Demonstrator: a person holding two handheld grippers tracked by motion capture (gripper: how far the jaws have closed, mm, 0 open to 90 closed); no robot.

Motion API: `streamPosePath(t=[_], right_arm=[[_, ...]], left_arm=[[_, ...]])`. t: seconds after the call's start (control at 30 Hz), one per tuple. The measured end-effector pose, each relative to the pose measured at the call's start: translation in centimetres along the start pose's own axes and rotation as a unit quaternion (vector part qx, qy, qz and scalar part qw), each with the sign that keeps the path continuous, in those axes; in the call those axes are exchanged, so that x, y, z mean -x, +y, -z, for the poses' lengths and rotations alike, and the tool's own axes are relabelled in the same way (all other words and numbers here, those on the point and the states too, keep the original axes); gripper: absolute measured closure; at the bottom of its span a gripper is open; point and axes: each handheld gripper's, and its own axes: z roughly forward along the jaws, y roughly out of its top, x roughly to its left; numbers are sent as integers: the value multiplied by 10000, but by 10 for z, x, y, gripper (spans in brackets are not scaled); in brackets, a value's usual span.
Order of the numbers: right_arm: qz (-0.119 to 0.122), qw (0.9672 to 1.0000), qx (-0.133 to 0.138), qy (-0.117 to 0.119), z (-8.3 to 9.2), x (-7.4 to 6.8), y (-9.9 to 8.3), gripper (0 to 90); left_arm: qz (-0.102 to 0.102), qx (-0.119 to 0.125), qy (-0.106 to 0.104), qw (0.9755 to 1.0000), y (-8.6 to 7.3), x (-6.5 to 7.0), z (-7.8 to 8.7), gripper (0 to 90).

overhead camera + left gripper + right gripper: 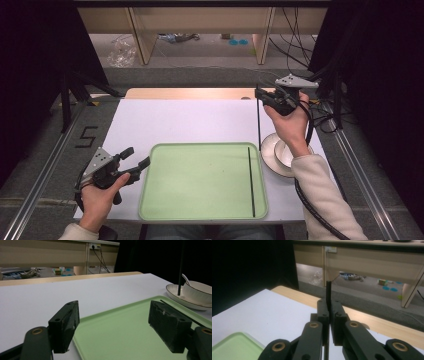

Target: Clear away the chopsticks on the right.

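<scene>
Our right gripper clamps one black chopstick upright; left gripper gapes idle. We should lower it gently beside its twin on the green tray.

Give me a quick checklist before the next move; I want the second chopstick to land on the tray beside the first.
1. Right claw shut on the held chopstick: ok, it stands upright between the jaws.
2. Green tray has room: ok, it holds one chopstick on the tray, near the right rim.
3. Left claw out of the way: ok, open, holding nothing, by the tray's left rim.
4. Held chopstick's lower end clear of the plate and bowl: cannot tell; from the left gripper view it overlaps the plate.
5. Grip firm enough to tilt: cannot tell.
</scene>
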Motion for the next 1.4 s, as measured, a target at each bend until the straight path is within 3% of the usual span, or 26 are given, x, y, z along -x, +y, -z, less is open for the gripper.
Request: streamPosePath(t=[0.23, 0.47, 0.67, 0.87, 1.1, 1.13, 1.17, 1.2, 1.23, 1.27, 1.3, 1.33, 1.37, 1.4], right_arm=[[-300, 9994, -158, -6, -3, -1, -3, 884], [-442, 9983, -365, -34, -4, 0, -7, 883], [-887, 9935, -710, -46, -5, 0, -9, 883], [-987, 9887, -1124, -76, -11, 0, -12, 884], [-1315, 9802, -1475, -138, -12, -3, -13, 883], [-1462, 9760, -1602, -199, -12, -5, -13, 883], [-1470, 9746, -1674, -235, -12, -5, -13, 883], [-1376, 9759, -1680, -212, -12, -3, -14, 883], [-1535, 9703, -1855, -238, -14, -4, -15, 883], [-1535, 9703, -1855, -238, -14, -4, -15, 883], [-1561, 9671, -1987, -298, -15, -4, -16, 883], [-1568, 9615, -2241, -271, -19, -4, -18, 883], [-1568, 9615, -2241, -271, -19, -4, -18, 883], [-1603, 9589, -2323, -287, -20, -5, -20, 883]], left_arm=[[-13, -9, 6, 10000, 0, 0, 0, 250], [-11, 0, 2, 10000, 0, 1, 0, 250], [-18, 1, 4, 10000, 0, 0, 0, 249], [-10, -3, 2, 10000, 0, 0, 0, 249], [-19, -4, -7, 10000, 0, 0, 0, 250], [-32, -9, -5, 10000, 0, 0, 0, 250], [-36, -15, 1, 10000, 0, 1, 0, 249], [-32, -6, -6, 10000, 0, 1, 0, 250], [-34, -17, 2, 10000, 0, 1, 0, 250], [-10, -19, -2, 10000, 0, 1, 0, 250], [-3, -21, -2, 10000, 0, 1, -1, 250], [-8, -23, 1, 10000, 0, 1, -1, 250], [2, -13, -3, 10000, 0, 1, -1, 250], [0, -8, -5, 10000, 0, 1, -1, 250]])
